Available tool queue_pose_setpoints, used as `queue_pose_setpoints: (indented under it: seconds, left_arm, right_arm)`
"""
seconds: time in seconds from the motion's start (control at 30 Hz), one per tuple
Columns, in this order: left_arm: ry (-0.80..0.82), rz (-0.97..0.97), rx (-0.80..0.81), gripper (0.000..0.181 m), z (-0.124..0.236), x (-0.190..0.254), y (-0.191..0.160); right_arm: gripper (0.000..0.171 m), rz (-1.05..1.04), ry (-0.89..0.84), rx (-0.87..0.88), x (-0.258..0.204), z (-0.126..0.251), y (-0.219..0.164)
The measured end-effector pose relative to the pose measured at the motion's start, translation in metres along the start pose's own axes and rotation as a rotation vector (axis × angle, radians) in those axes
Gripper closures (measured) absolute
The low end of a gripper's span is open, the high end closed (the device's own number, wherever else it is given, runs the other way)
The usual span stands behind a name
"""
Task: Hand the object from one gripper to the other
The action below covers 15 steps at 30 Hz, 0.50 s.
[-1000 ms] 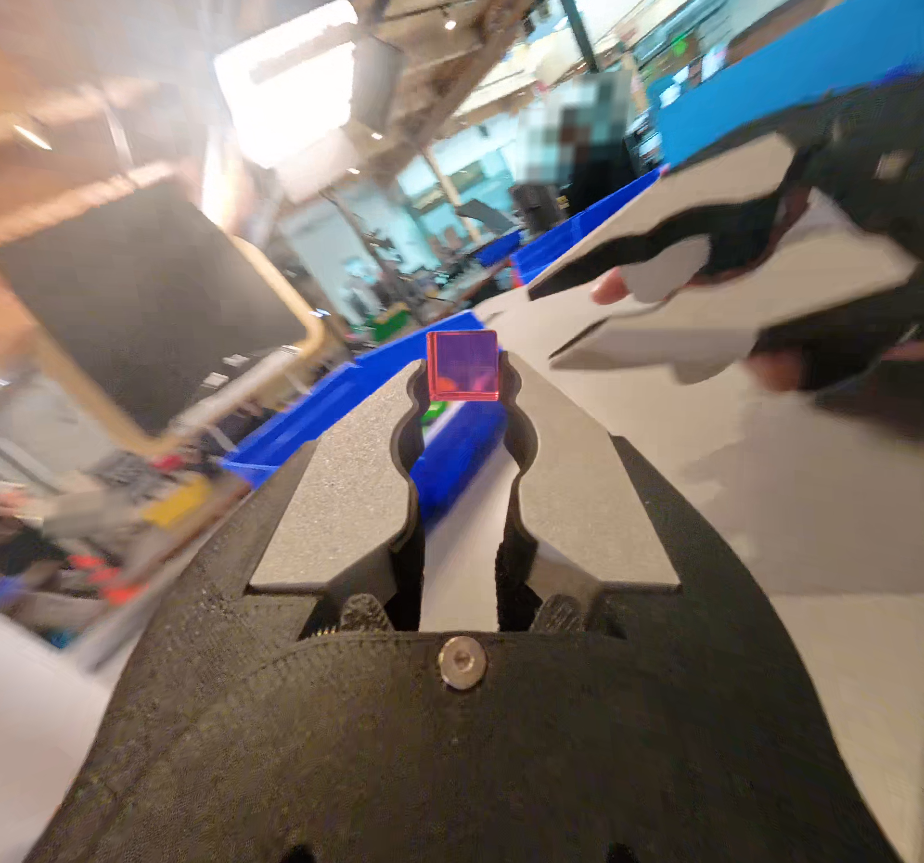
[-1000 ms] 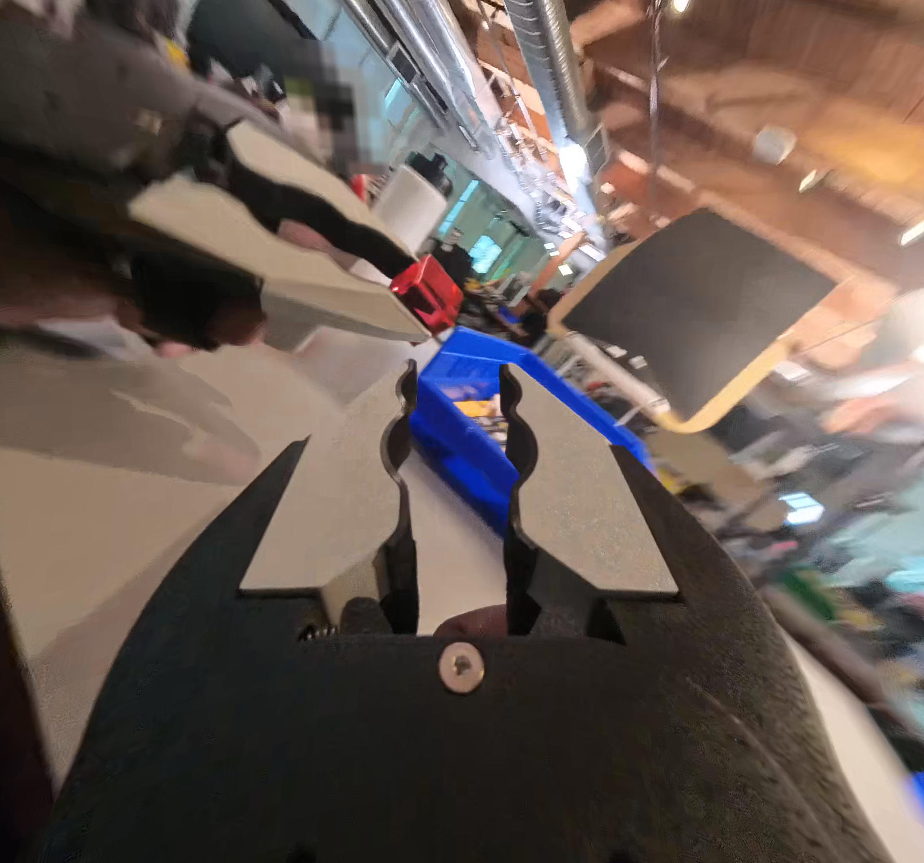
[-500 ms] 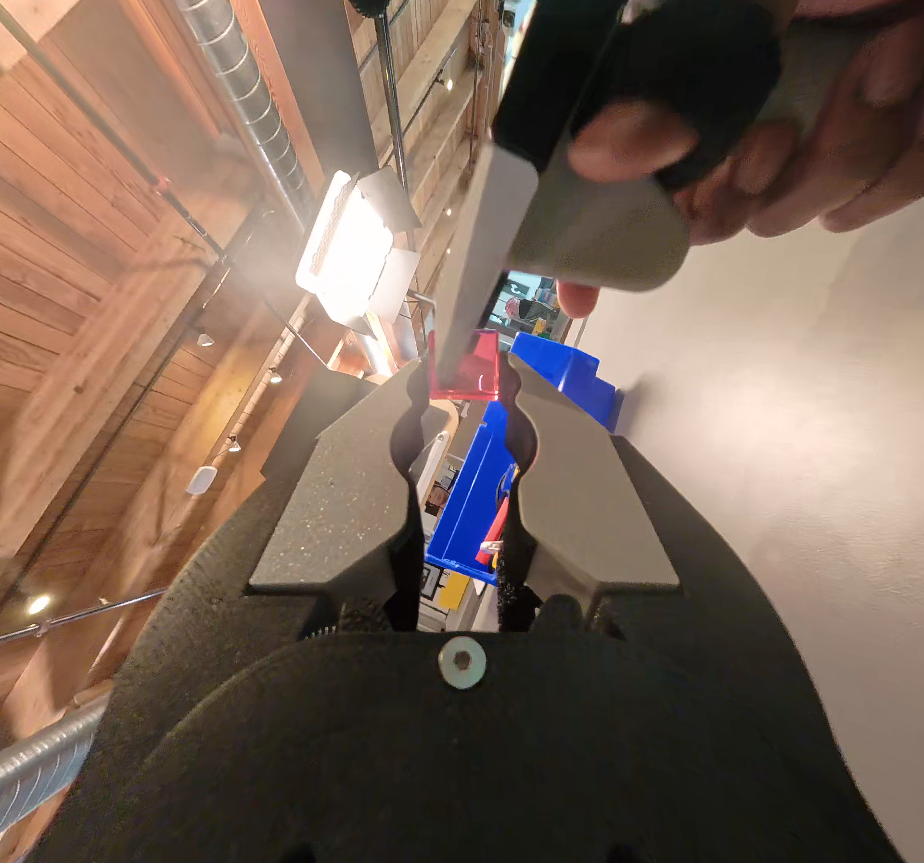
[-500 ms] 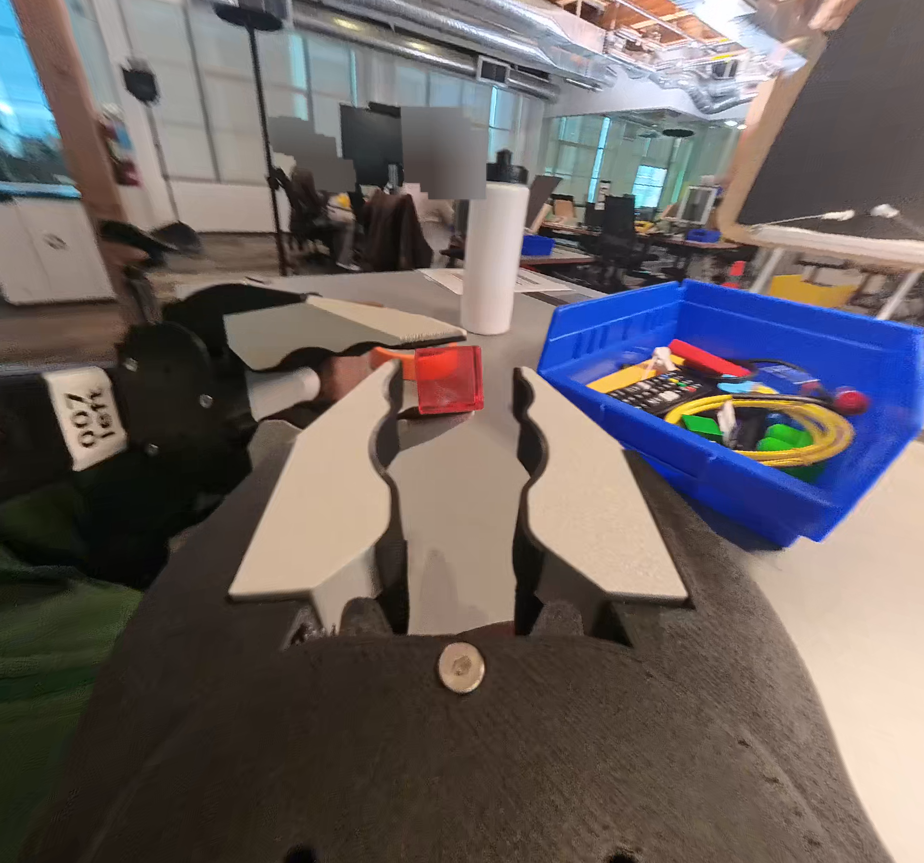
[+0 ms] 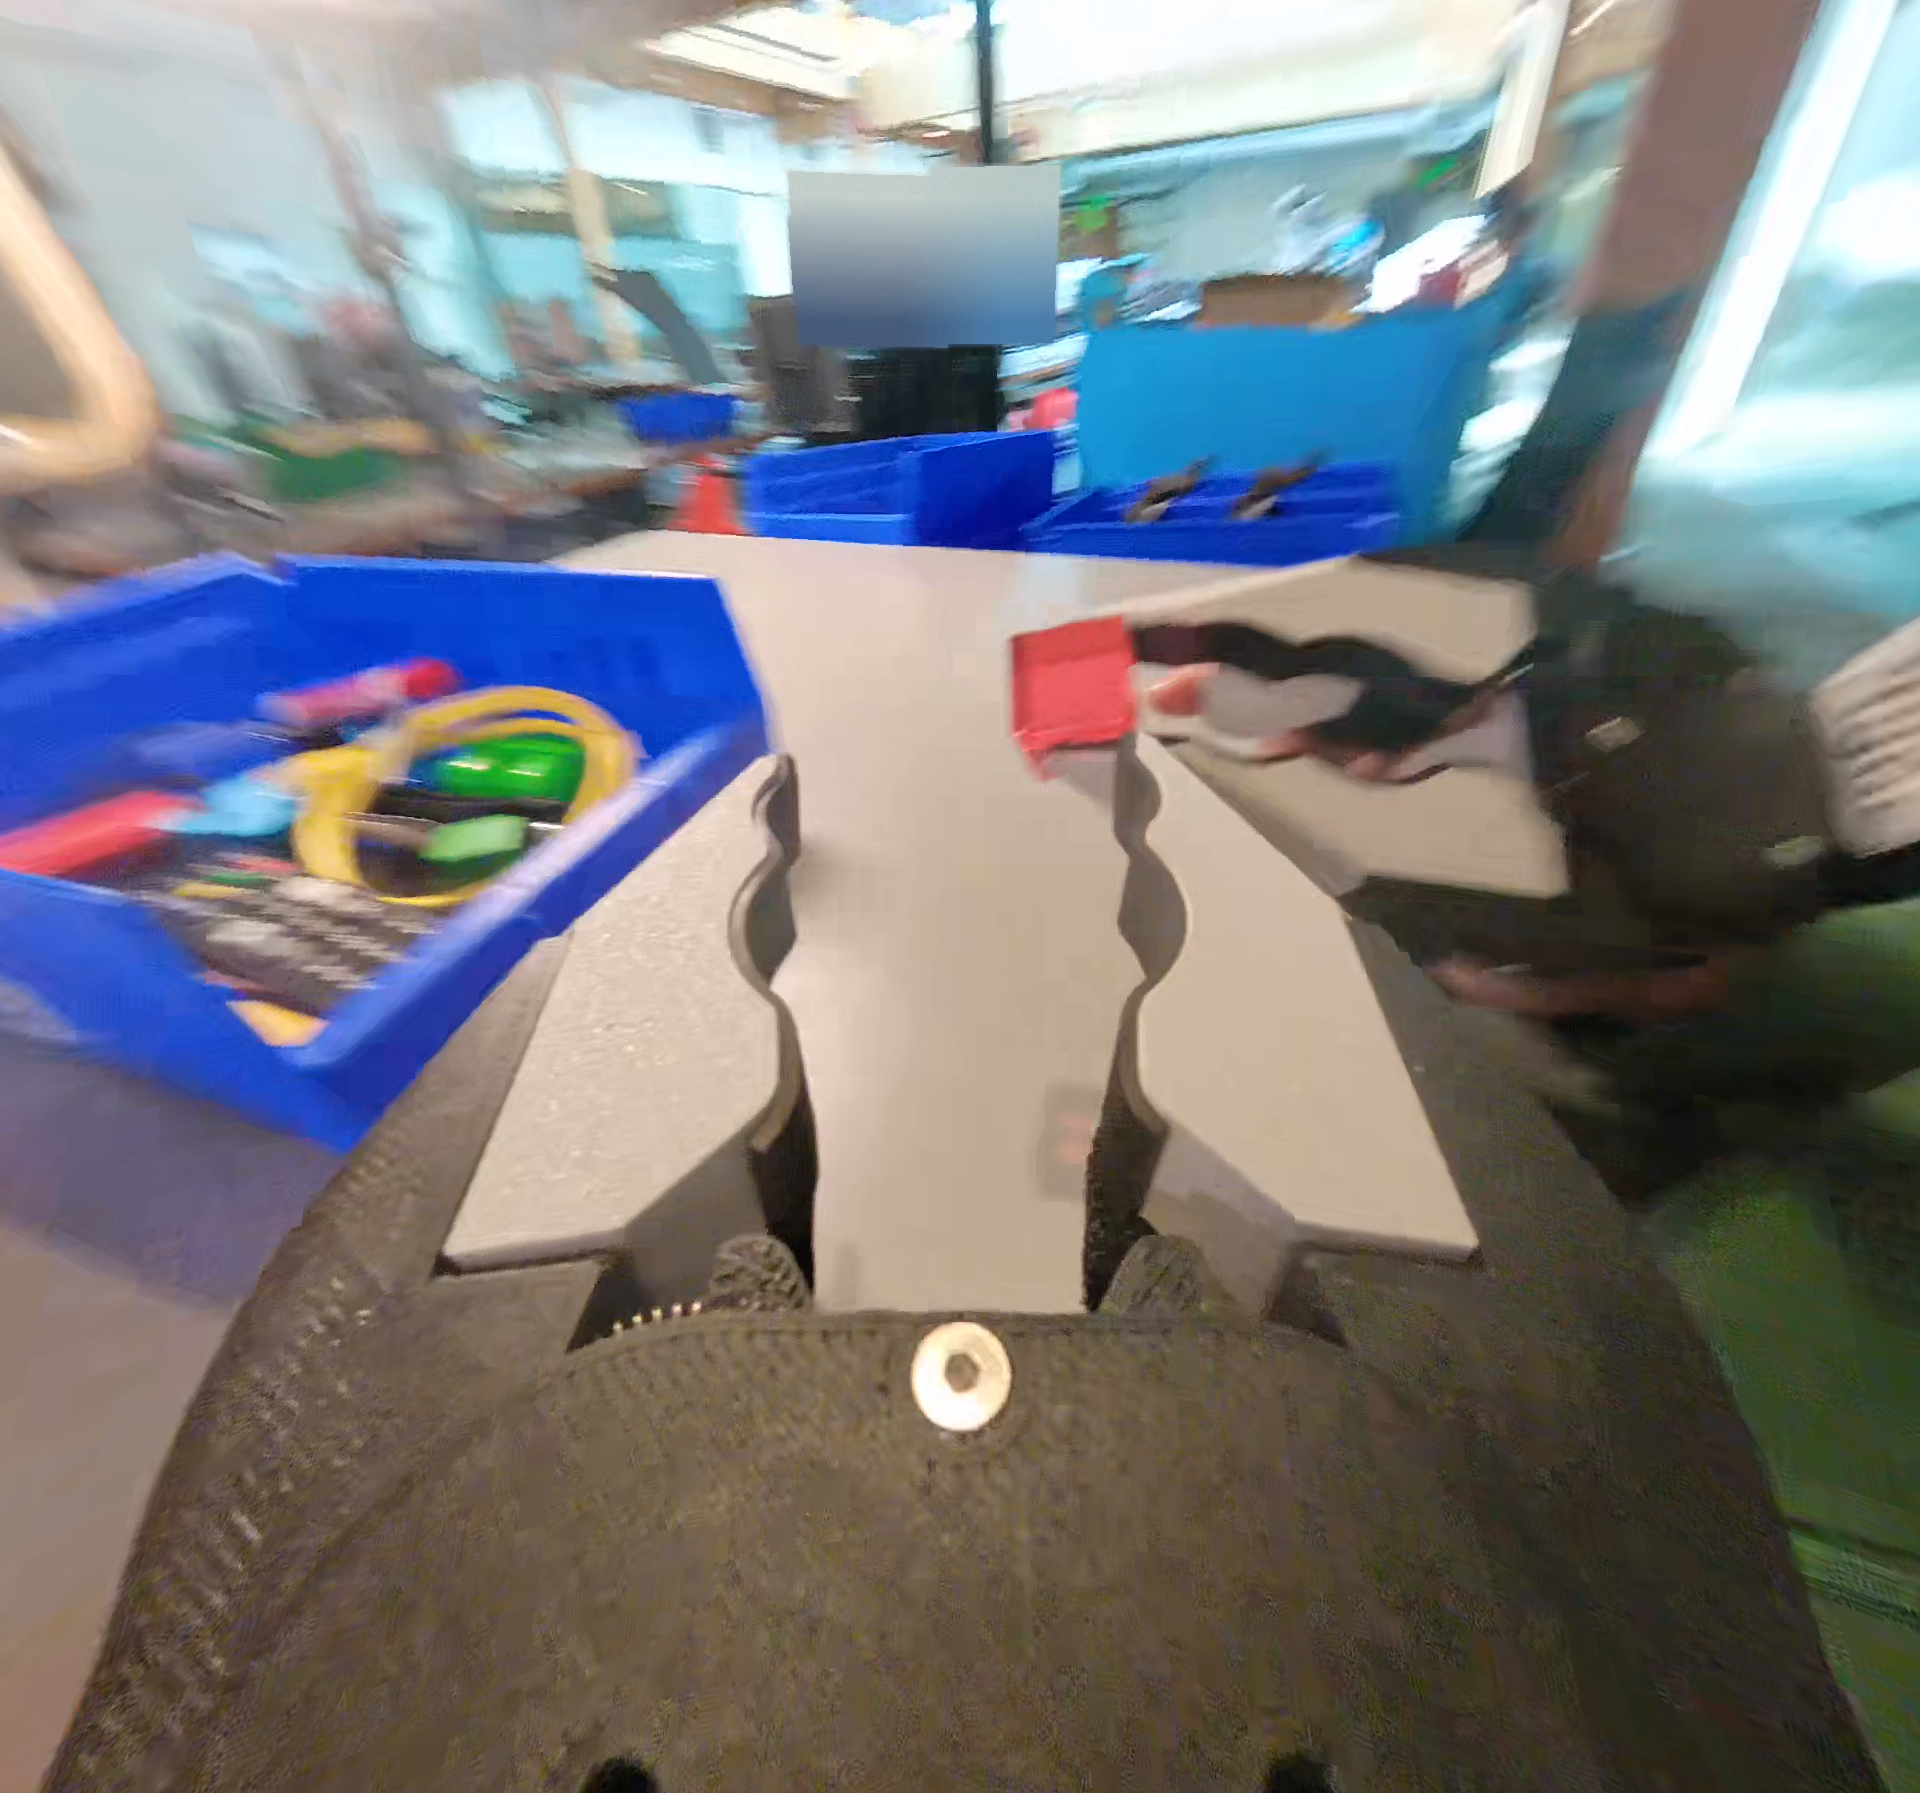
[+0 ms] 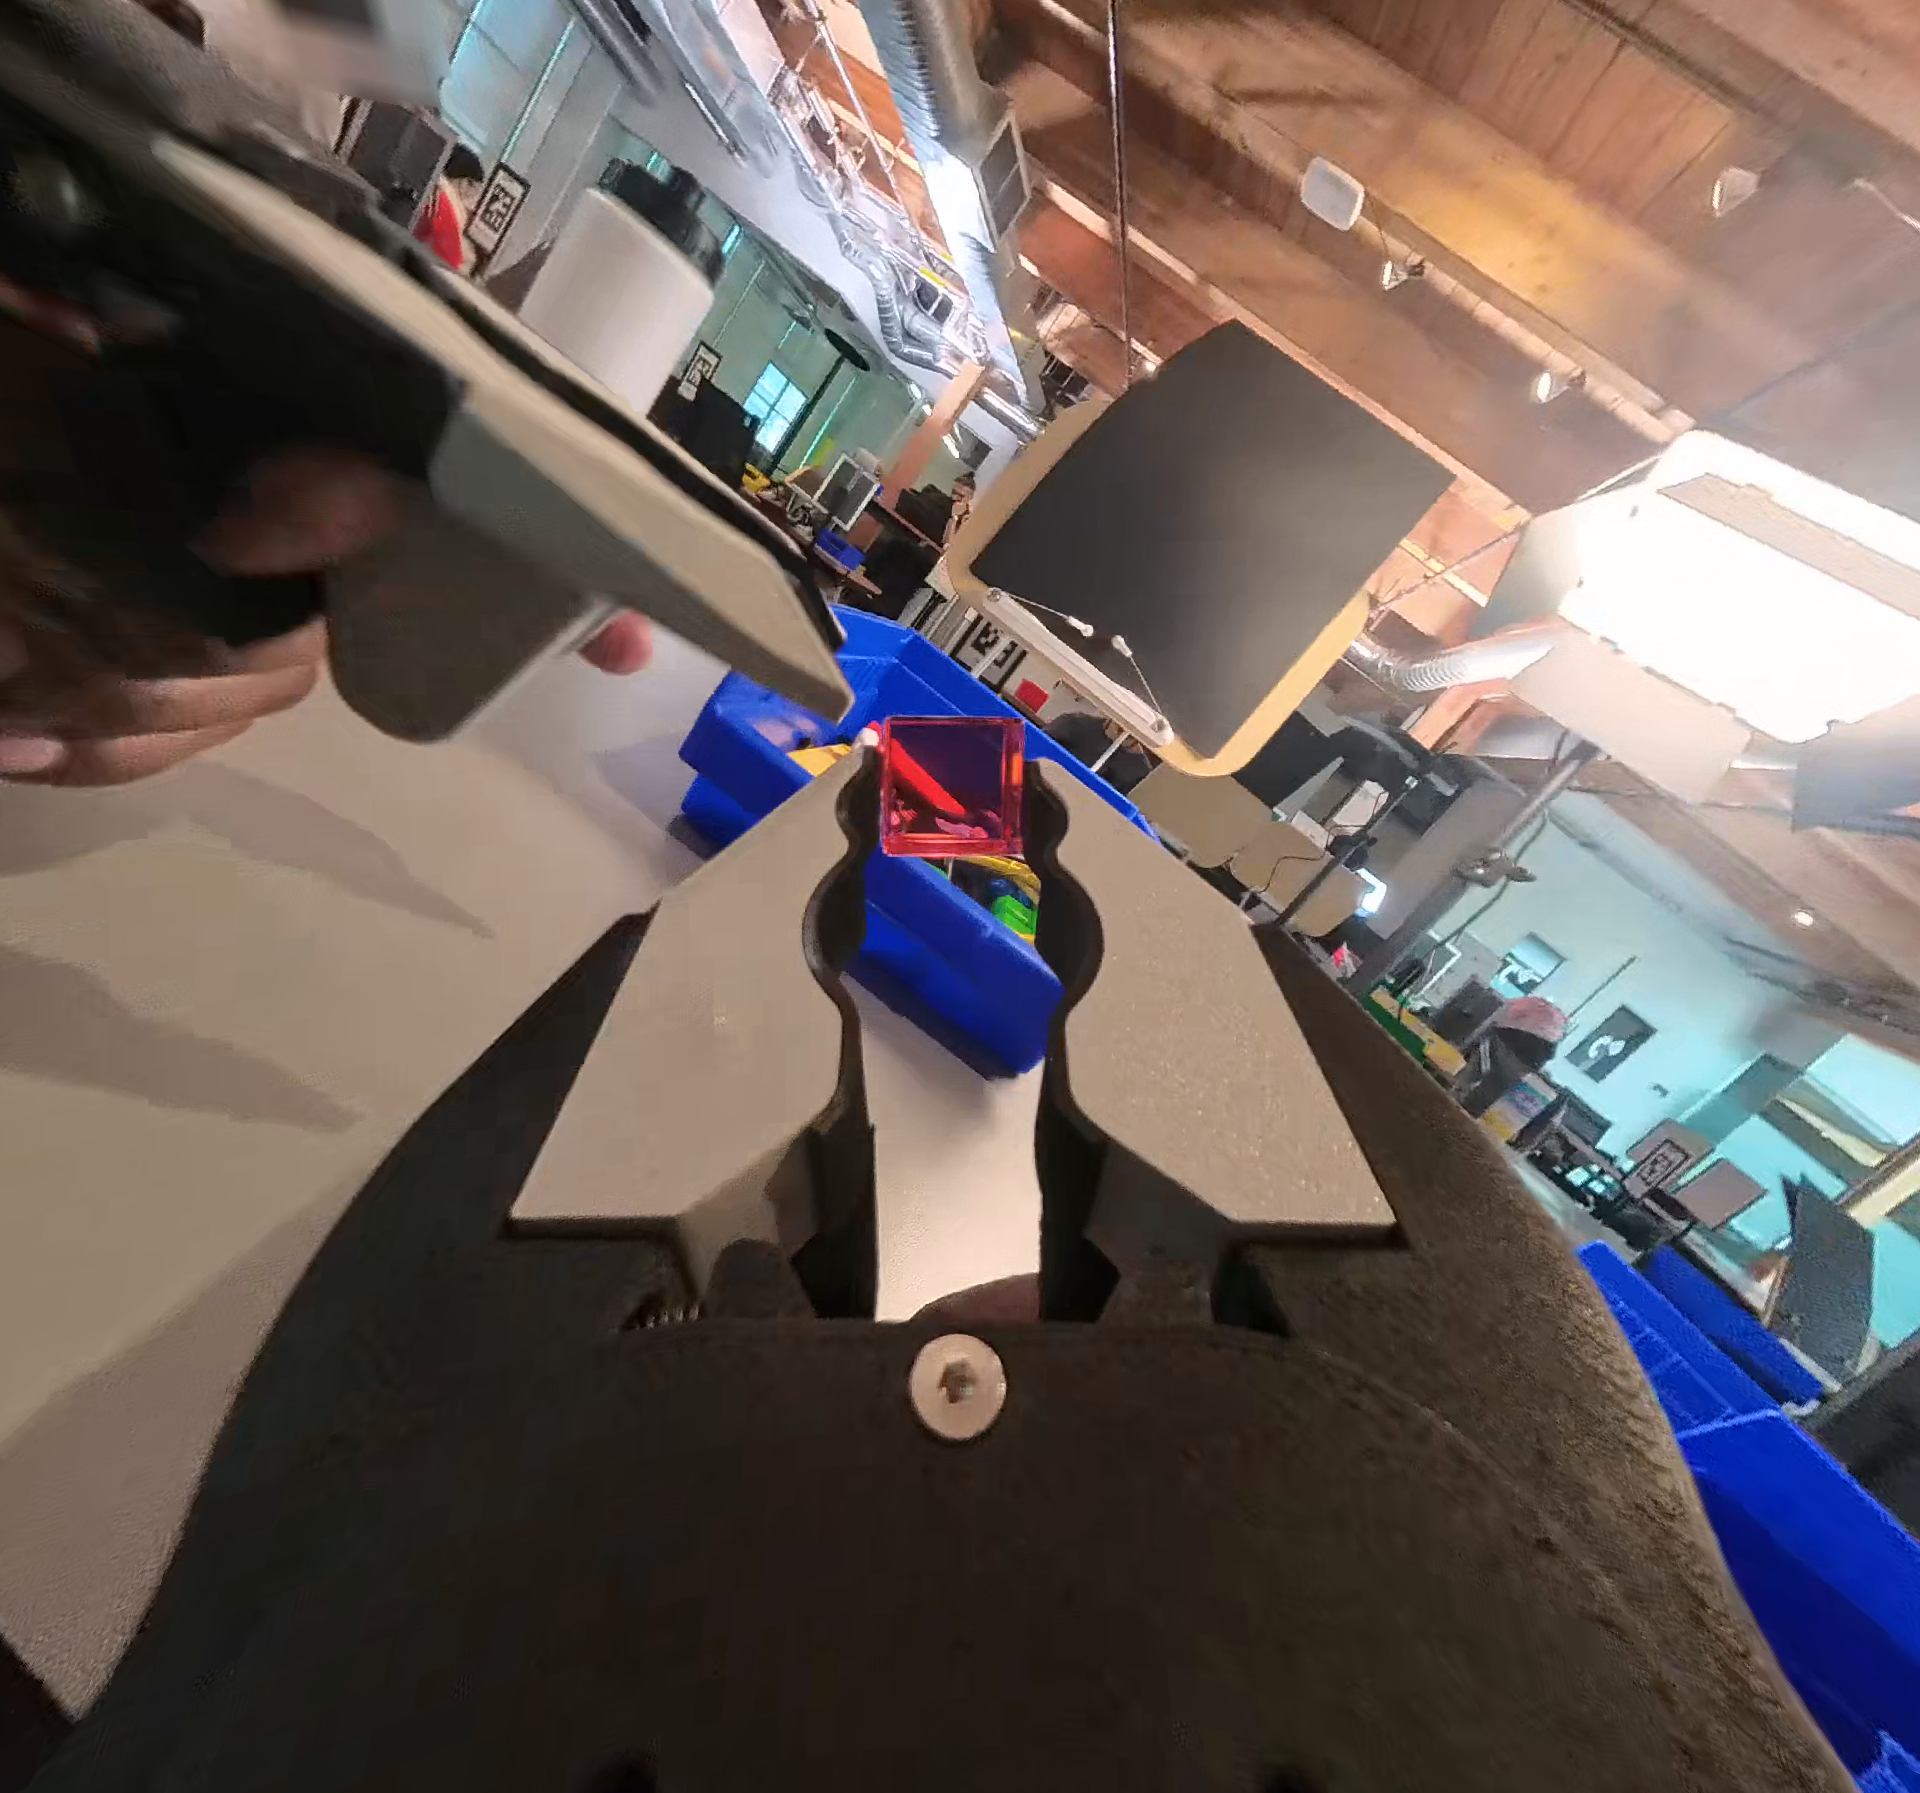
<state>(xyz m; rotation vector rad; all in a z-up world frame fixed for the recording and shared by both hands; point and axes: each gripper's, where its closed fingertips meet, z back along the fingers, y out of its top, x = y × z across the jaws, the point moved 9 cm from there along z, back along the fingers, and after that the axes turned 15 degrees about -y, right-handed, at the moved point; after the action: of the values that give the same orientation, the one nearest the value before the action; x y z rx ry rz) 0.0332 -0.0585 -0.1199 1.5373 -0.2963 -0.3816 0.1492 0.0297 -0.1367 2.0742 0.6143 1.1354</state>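
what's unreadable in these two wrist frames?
- Left wrist view: motion blur smears the blue bin's contents and the background.
- Left wrist view: how the right claw contacts the red cube is blurred.
- Right wrist view: the left claw shows edge-on, so its opening is unclear there.
- Right wrist view: the cube's far side is hidden.

Translucent red cube point(image 6: 952, 787) point(image 5: 1073, 681), pinched at right claw point(image 6: 952, 779) tips, above table.
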Motion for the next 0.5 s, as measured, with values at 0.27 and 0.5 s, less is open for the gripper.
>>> queue_pose_setpoints:
  seconds: [0.27, 0.5]
  left_arm:
    - [-0.207, 0.06, -0.067, 0.144, -0.01, 0.014, -0.009]
    - [-0.158, 0.13, 0.235, 0.154, -0.003, 0.01, 0.004]
  right_arm:
    - [0.145, 0.218, 0.037, 0.161, -0.025, 0.014, 0.007]
    - [0.137, 0.14, -0.02, 0.168, -0.017, 0.014, 0.011]
